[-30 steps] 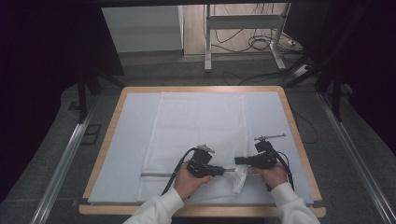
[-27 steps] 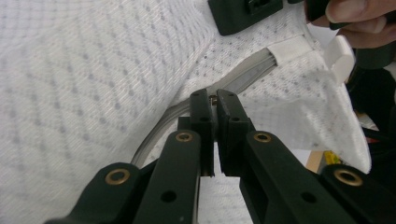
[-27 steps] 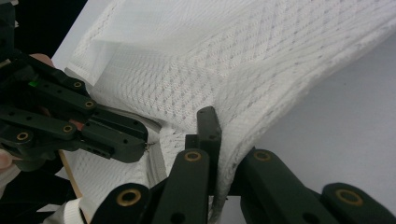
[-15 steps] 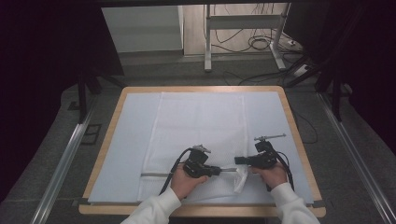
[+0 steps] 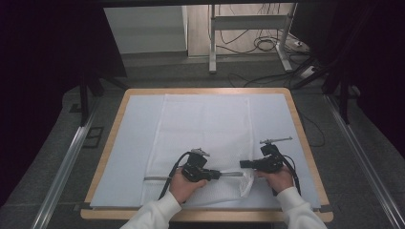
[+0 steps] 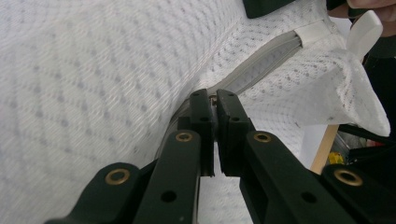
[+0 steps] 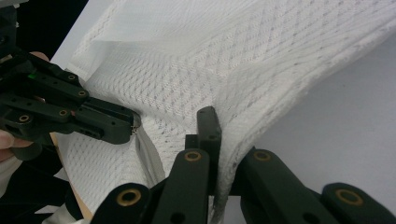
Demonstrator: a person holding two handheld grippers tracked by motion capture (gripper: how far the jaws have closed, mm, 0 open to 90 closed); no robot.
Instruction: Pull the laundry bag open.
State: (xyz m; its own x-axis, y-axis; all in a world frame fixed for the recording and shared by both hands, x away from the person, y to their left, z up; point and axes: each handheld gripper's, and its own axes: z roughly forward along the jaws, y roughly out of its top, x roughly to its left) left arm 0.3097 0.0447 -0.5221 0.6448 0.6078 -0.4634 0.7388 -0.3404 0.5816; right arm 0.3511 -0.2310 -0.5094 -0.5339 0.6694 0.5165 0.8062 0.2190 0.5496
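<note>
The mesh bag (image 5: pixel 200 129) lies on the table (image 5: pixel 296 119), its near edge pinched between both grippers' fingertips (image 6: pixel 217 100), its zipper (image 6: pixel 261 58) running ahead of the left ones.

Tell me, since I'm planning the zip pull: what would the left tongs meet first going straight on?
Probably the right tongs, clamped on the mesh bag corner, straight along the zipper.

Before you lies a wooden-edged table (image 5: pixel 305 143) covered by a pale blue sheet (image 5: pixel 133 143). Beyond its far edge you see a grey floor (image 5: pixel 157 71), a white panel (image 5: pixel 143 28), the metal legs of a stand (image 5: pixel 212 43) and a tangle of cables (image 5: pixel 267 45). A metal rail (image 5: pixel 67 167) runs along each side of the table.
</note>
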